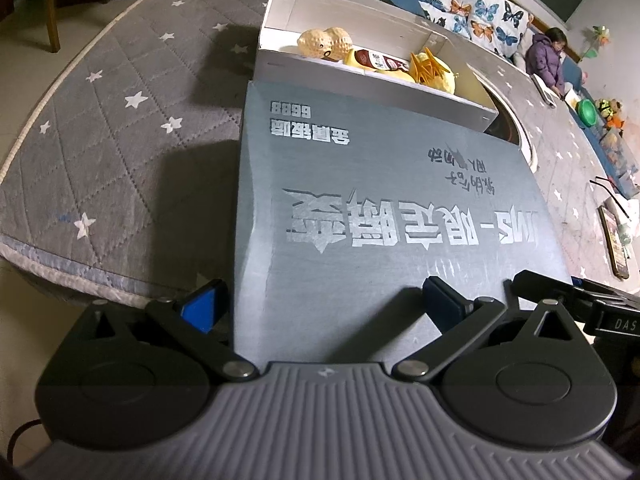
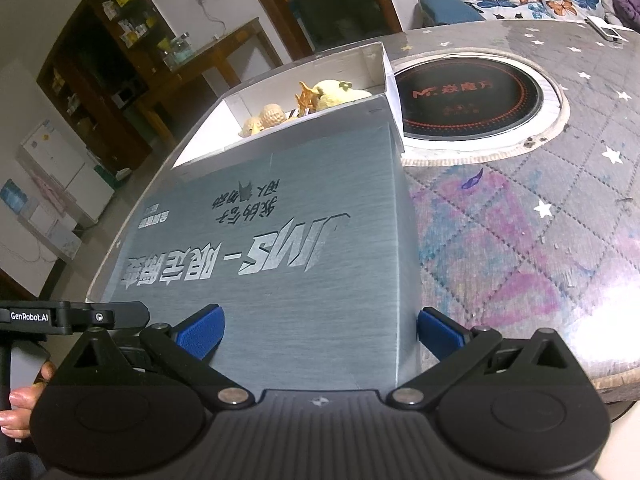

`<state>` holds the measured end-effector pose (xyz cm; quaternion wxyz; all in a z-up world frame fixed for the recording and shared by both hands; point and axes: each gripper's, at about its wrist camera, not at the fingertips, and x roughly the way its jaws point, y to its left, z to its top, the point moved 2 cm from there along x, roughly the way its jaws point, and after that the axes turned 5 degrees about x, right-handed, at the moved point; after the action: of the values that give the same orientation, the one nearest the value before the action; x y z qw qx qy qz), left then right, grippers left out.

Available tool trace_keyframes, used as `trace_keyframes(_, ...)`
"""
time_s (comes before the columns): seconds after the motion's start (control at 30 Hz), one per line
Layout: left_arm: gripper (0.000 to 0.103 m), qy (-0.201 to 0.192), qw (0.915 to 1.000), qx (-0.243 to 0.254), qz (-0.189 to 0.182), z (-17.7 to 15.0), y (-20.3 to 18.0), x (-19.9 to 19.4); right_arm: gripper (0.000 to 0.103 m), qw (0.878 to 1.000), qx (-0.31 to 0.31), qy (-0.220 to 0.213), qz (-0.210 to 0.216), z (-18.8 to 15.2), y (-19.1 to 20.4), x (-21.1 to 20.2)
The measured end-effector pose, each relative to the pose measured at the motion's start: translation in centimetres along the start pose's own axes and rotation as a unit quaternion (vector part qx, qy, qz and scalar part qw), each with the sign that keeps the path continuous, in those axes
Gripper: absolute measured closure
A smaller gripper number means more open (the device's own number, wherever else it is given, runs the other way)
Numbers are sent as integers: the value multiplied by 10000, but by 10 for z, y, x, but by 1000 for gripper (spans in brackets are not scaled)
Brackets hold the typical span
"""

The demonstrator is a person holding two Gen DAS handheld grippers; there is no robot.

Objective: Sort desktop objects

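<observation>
A grey lid [image 1: 380,200] with silver lettering lies tilted over the near half of a white box [image 1: 360,80] on the star-patterned table. In the box's uncovered far end lie a peanut toy [image 1: 324,42], a brown-labelled packet [image 1: 376,60] and a yellow plush [image 1: 434,70]. My left gripper [image 1: 322,306] is open at the lid's near left corner, one finger outside the lid's side and one over its top. My right gripper [image 2: 320,336] is open astride the near right corner of the lid [image 2: 280,240]. The peanut toy [image 2: 268,118] and plush [image 2: 340,94] show past the lid's far edge.
A round induction hob [image 2: 468,100] is sunk into the table right of the box. A phone [image 1: 614,240], a green bowl [image 1: 588,112] and toys lie at the far right edge, where a person in a purple coat [image 1: 548,60] sits. A hand [image 2: 24,400] holds the left gripper.
</observation>
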<state>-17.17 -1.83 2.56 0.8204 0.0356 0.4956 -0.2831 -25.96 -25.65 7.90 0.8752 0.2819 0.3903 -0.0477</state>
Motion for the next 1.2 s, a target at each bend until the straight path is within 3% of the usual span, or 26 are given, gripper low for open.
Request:
trace_keyframes(0.3,1,-100,9999,59,2,0,-1,-5,0,10000,-16,-31,27,-1,0,-1)
trace_keyframes(0.83,1,-1056,9934,414,-187,8,-10,-55,0,9976,-267,-620,129,5,21,-42)
trace_keyframes(1.2,1,-1623,9860,379,-60,70,-10,-50,0,9905,-643,-1195,222,55,39,-40)
